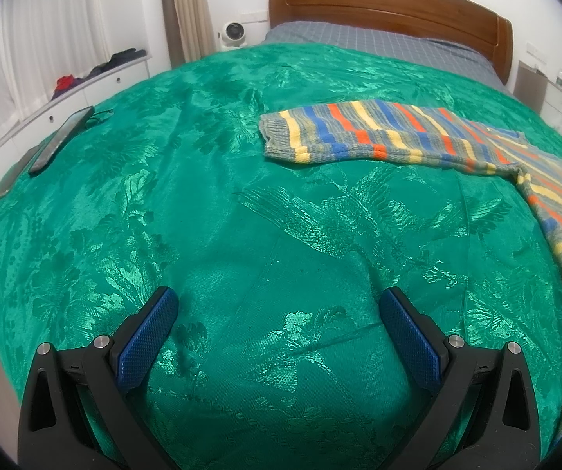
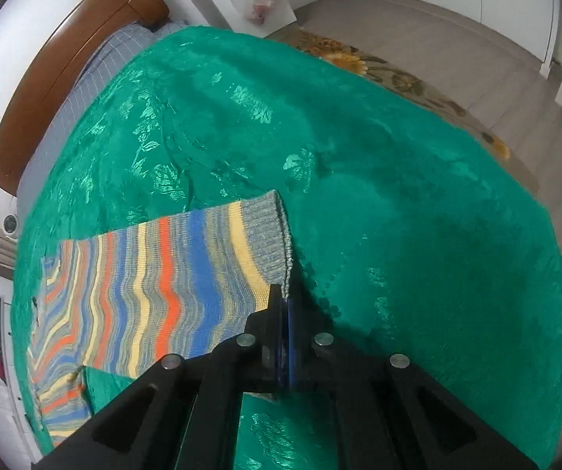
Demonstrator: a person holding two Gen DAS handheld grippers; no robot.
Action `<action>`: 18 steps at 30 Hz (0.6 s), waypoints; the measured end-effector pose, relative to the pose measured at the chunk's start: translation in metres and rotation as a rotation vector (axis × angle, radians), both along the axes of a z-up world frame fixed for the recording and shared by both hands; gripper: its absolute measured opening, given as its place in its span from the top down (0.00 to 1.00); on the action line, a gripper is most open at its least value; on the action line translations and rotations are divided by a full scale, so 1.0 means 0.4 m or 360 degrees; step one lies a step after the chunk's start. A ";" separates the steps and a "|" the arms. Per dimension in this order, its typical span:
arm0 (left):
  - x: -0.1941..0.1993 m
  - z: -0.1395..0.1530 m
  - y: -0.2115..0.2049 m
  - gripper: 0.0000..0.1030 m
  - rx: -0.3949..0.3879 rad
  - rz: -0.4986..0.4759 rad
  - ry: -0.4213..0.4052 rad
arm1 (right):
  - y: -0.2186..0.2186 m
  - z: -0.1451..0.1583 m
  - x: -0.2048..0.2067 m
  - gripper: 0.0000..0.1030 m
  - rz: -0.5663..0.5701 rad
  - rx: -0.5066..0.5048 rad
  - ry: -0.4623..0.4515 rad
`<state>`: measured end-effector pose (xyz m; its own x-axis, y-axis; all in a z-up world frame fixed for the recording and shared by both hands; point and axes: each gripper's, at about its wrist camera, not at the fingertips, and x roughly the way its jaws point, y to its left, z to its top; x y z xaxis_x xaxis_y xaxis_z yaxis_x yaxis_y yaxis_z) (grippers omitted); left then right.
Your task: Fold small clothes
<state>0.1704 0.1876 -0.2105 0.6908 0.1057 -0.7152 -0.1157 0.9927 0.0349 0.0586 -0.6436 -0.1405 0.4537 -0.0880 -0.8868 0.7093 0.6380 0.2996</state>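
While clenching on the grey ribbed cuff of the striped sweater's sleeve (image 2: pixel 187 286), right tongs (image 2: pixel 283 297) pinching the cuff's near corner, blue pads pressed together with knit between them. Running leftward and away from these tongs, the sleeve's long axis, stripes crossing it, joining the sweater's body at the far left of the right wrist view. Lying flat on the green bedspread (image 2: pixel 418 235), the whole garment, spread out and not yet folded.

Hanging released over bare bedspread, left tongs (image 1: pixel 279 305), pads (image 1: pixel 148 337) spread wide and holding nothing. Lying ahead and to the right of them, the striped sweater (image 1: pixel 379 137), its other sleeve stretching across the view with the cuff end pointing left, well apart from the pads. Judging from this, right hand already on the cloth, left hand farther off and needing a reach forward and rightward for the second sleeve.

Resting near the bed's left edge, a dark phone (image 1: pixel 62 139), far from the garment. Standing beyond, the wooden headboard (image 1: pixel 390 4). Nothing blocking the path between tongs and sweater.
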 end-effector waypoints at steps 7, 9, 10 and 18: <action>0.001 0.001 0.001 0.00 0.0004 0.0002 -0.0005 | 0.080 0.135 0.026 0.99 0.0116 -0.0166 -0.0108; 0.001 0.002 0.002 0.00 0.0005 0.0003 -0.0008 | 0.143 0.229 0.054 0.99 0.0216 -0.0238 -0.0220; 0.002 0.002 0.003 0.00 0.0004 0.0003 -0.0009 | 0.181 0.273 0.078 0.99 0.0267 -0.0256 -0.0284; 0.000 0.002 0.002 0.00 0.0000 0.0002 -0.0011 | 0.567 0.486 0.350 0.99 0.0773 -0.0169 -0.0597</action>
<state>0.1705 0.1883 -0.2098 0.6957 0.1067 -0.7104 -0.1172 0.9925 0.0342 0.1985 -0.4169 0.0540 0.7431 0.1279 -0.6568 0.1892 0.9014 0.3895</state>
